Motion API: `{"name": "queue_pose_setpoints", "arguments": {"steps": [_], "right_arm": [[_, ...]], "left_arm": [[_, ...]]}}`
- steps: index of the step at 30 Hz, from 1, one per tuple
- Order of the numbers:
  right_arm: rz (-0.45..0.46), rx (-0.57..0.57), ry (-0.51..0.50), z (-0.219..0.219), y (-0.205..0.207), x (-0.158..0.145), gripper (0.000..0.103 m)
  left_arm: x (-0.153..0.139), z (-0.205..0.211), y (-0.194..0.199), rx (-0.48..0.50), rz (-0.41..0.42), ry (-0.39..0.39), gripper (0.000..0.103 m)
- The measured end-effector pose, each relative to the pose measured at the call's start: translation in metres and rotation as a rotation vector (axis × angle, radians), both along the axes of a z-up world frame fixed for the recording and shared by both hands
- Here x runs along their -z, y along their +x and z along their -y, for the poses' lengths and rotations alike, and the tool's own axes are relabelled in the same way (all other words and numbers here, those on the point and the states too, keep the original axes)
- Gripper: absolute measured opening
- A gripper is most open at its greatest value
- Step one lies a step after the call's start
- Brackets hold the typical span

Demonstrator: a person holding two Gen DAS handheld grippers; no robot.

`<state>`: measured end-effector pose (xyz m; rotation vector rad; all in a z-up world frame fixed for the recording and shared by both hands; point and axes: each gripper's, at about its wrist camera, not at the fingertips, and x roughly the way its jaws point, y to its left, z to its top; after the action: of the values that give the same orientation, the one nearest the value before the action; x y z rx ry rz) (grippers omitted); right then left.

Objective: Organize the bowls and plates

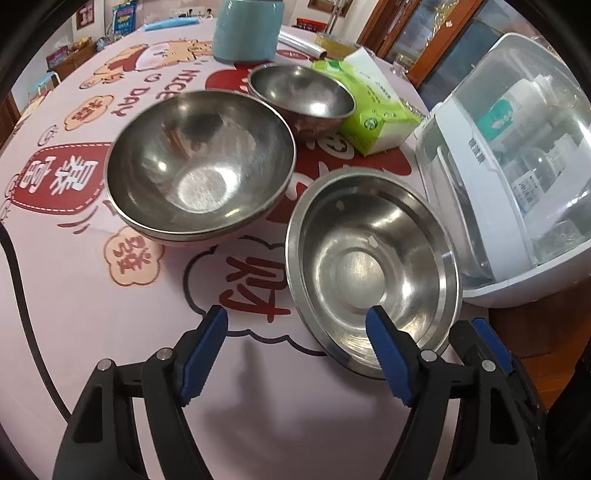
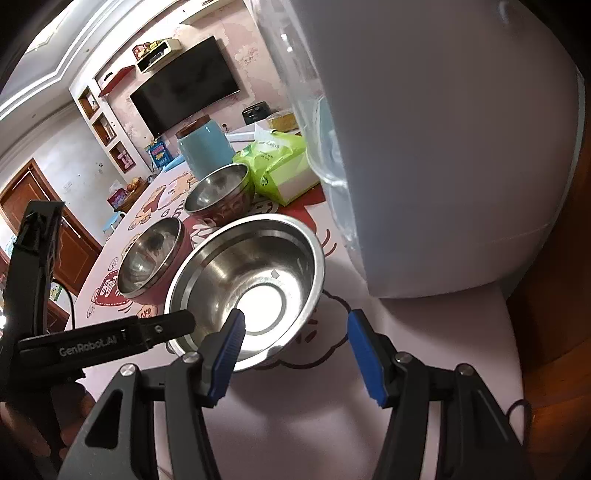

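Three steel bowls stand on the pink tablecloth. A wide-rimmed bowl (image 1: 373, 269) is nearest, also in the right wrist view (image 2: 251, 284). A large bowl (image 1: 199, 166) sits left of it, seen also in the right wrist view (image 2: 151, 258). A small bowl (image 1: 301, 96) is behind, seen also in the right wrist view (image 2: 219, 194). My left gripper (image 1: 297, 325) is open, its right finger over the near rim of the wide-rimmed bowl. My right gripper (image 2: 293, 328) is open and empty, astride that bowl's near right rim. The left gripper's finger (image 2: 110, 338) shows at that bowl's left.
A white domed dish cabinet (image 1: 517, 184) stands right of the bowls, close to the wide-rimmed one. A green tissue pack (image 1: 373, 107) and a teal canister (image 1: 245, 27) are behind the small bowl. A black cable (image 1: 18, 280) runs along the table's left.
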<state>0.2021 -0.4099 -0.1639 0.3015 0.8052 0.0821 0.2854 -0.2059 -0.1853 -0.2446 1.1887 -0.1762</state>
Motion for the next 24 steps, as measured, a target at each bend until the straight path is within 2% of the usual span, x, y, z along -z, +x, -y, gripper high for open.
{"name": "queue_pose_setpoints", "arguments": {"steps": [5, 8, 11, 13, 19, 22, 24], "right_arm": [[-0.007, -0.005, 0.030, 0.000, 0.001, 0.005, 0.057], [-0.021, -0.010, 0.044, 0.001, 0.003, 0.008, 0.046], [-0.034, -0.007, 0.064, 0.004, 0.004, 0.011, 0.038], [-0.032, -0.008, 0.070, 0.005, 0.002, 0.012, 0.037], [-0.021, -0.035, 0.076, 0.002, 0.002, 0.011, 0.024], [-0.027, -0.037, 0.077, 0.001, 0.002, 0.011, 0.023], [-0.032, -0.038, 0.080, 0.001, 0.002, 0.012, 0.022]], "left_arm": [[0.008, 0.003, 0.006, 0.004, -0.016, 0.003, 0.059], [0.011, 0.004, 0.007, 0.014, -0.012, -0.006, 0.049], [0.012, 0.006, 0.007, 0.027, -0.006, -0.003, 0.045], [0.012, 0.007, 0.006, 0.032, 0.001, -0.016, 0.040], [0.010, 0.016, 0.005, 0.054, 0.019, -0.014, 0.028], [0.010, 0.020, 0.006, 0.064, 0.016, -0.018, 0.022], [0.011, 0.022, 0.006, 0.062, 0.012, -0.016, 0.022]]}}
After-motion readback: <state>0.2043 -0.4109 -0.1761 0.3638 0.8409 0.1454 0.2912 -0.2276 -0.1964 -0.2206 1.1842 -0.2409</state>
